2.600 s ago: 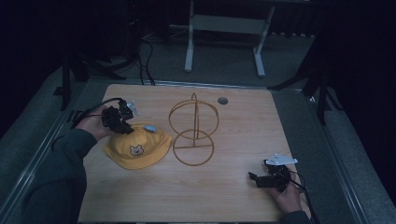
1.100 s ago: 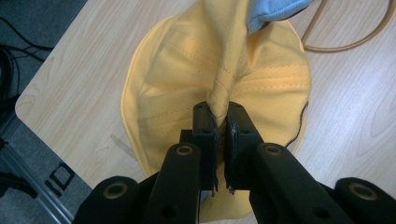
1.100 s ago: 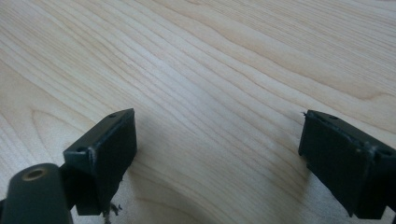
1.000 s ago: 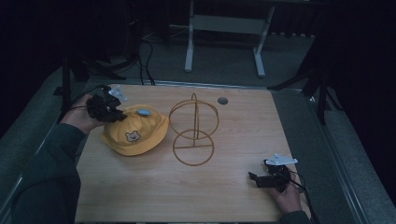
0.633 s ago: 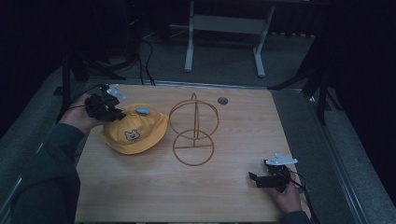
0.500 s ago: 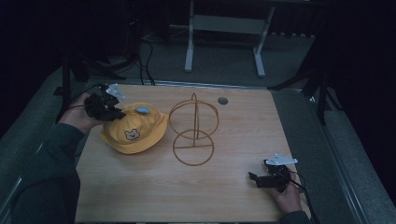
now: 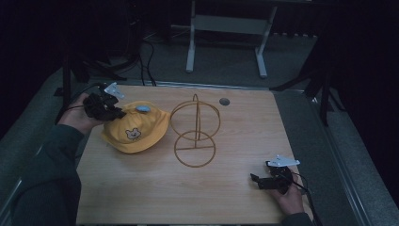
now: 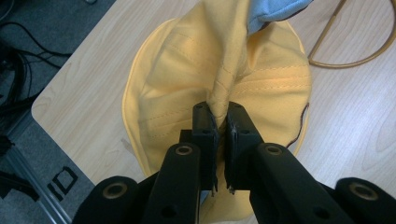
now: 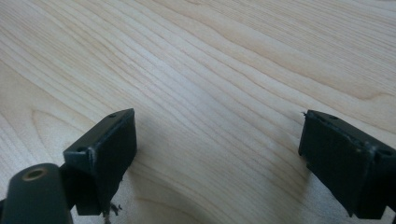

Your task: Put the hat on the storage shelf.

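On the tabletop (image 7: 141,193) the hat (image 7: 134,134) lies at the left, the wire stand (image 7: 194,132) just right of it near the middle. A small disc (image 7: 224,101) lies behind the stand, near the far edge. The left hand-held gripper (image 7: 115,112) is at the hat's far left edge, pinching its brim. The right hand-held gripper (image 7: 256,180) rests at the near right corner, well apart from the stand.

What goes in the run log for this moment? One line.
left hand-held gripper: shut on yellow hat brim fold | right hand-held gripper: open, over bare table | wire stand: upright beside hat
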Motion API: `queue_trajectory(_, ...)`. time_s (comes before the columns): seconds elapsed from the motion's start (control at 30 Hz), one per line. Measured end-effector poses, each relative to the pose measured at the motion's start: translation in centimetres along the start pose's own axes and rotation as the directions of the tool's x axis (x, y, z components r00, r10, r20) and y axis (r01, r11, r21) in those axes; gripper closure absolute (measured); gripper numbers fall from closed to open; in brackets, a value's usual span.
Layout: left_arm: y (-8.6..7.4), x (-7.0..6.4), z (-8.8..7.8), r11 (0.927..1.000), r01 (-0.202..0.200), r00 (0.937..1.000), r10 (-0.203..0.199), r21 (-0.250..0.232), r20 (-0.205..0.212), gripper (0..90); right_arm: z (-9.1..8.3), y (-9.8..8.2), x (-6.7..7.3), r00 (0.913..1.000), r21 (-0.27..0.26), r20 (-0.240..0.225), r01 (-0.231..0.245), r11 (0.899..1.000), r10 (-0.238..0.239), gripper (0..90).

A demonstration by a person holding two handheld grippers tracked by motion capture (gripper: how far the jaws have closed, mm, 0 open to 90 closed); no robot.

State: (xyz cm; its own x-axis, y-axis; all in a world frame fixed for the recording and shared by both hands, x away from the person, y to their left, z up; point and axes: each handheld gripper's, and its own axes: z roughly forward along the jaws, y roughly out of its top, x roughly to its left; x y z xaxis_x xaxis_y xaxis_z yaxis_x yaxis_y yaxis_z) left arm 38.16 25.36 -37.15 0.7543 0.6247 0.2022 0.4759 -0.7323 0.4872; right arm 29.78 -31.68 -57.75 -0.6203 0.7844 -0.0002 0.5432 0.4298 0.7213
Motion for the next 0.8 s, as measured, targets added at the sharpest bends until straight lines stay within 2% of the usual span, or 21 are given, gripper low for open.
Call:
queue_trajectory(0.37,-0.26,0.09,-0.44,0.9998,0.008,1.0000,-0.008,-0.017,-0.005,84.2,0.00,0.00,0.00,1.0000,0.000,0.000,0.000,1.000,0.000,11.2)
queue_trajectory(0.8,-0.62,0.26,-0.96,0.9970,0.035,0.9994,-0.034,-0.070,0.011,84.2,0.00,0.00,-0.01,1.0000,-0.001,0.000,0.002,1.000,-0.002,11.2)
